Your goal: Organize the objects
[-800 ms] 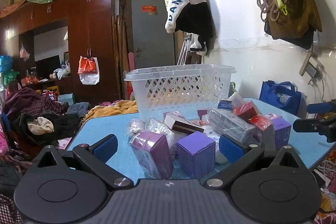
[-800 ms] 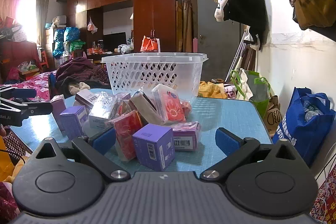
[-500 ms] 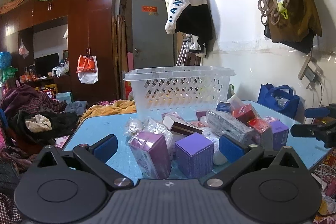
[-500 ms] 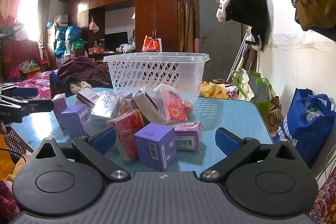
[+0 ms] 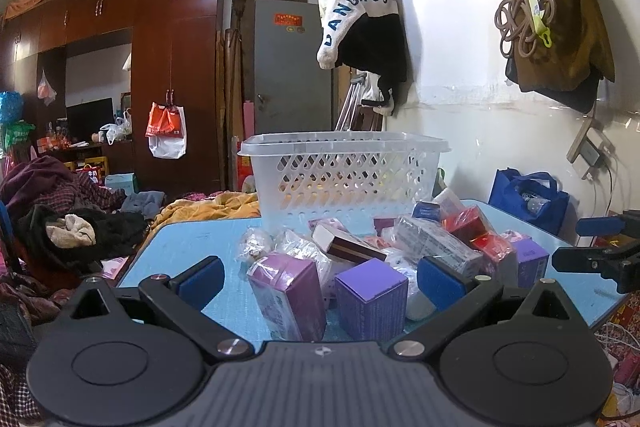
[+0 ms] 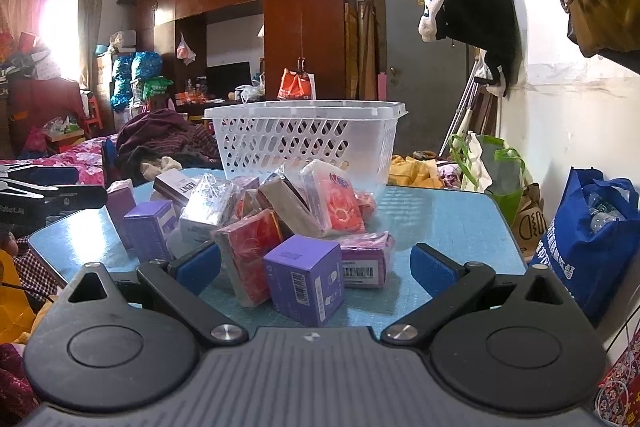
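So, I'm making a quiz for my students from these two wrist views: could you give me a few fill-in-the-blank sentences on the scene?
1. The white basket stands on the ____ table.
2. Both the left gripper and the right gripper are ____.
3. The purple box nearest the right gripper bears a ____ on its side.

Missing words: blue; open; barcode

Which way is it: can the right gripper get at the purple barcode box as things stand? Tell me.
Probably yes. The right gripper is open, and the purple barcode box sits nearest, between its fingers, with nothing in front. The red packet crowds its left side, so the left finger may bump it.
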{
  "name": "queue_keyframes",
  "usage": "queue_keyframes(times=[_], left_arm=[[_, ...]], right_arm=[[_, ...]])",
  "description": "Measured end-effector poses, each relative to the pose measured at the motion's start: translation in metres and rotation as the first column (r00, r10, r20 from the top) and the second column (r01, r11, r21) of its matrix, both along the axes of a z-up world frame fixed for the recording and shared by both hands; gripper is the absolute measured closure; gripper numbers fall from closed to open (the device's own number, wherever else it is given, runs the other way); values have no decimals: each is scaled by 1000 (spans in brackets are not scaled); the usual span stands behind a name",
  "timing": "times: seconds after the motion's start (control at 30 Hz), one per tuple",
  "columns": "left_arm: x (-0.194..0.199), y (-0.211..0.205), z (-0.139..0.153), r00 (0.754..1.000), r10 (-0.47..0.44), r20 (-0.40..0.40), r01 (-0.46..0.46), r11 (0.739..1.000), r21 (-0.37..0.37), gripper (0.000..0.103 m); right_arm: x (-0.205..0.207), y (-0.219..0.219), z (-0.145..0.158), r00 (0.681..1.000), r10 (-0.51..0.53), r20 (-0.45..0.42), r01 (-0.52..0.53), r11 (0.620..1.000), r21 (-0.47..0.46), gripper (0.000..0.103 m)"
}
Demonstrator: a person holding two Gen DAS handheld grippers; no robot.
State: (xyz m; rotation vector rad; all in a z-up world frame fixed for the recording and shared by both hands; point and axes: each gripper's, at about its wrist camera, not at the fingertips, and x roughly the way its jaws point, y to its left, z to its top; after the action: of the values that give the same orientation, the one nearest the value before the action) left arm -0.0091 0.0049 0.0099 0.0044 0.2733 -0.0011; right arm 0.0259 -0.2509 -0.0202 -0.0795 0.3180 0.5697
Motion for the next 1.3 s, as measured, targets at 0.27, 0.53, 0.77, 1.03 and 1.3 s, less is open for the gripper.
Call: queue_keyframes(times=[0.27, 0.53, 0.77, 1.03, 1.3], left_arm=[[-1, 1, 1, 1000, -2, 1, 2, 1000, -15, 0], [-1, 2, 1, 1000, -3, 5, 3, 1000, -19, 0], [0, 2, 1, 1000, -6, 2, 6, 1000, -14, 0], [2, 3, -3, 1000, -2, -8, 2, 1000, -20, 0], [4, 6, -6, 1000, 8, -13, -9, 1000, -22, 0]], right_arm=[[-1, 0, 0, 1000, -3, 9, 3, 1000, -3, 0], [0, -1, 1, 1000, 4, 4, -4, 1000, 6, 0], [-1, -2, 1, 1000, 3, 7, -3, 1000, 4, 0], [1, -4, 1, 1000, -10, 12, 10, 1000, 0, 0], [0, -3, -1, 1000, -3, 17, 3, 1000, -9, 0]])
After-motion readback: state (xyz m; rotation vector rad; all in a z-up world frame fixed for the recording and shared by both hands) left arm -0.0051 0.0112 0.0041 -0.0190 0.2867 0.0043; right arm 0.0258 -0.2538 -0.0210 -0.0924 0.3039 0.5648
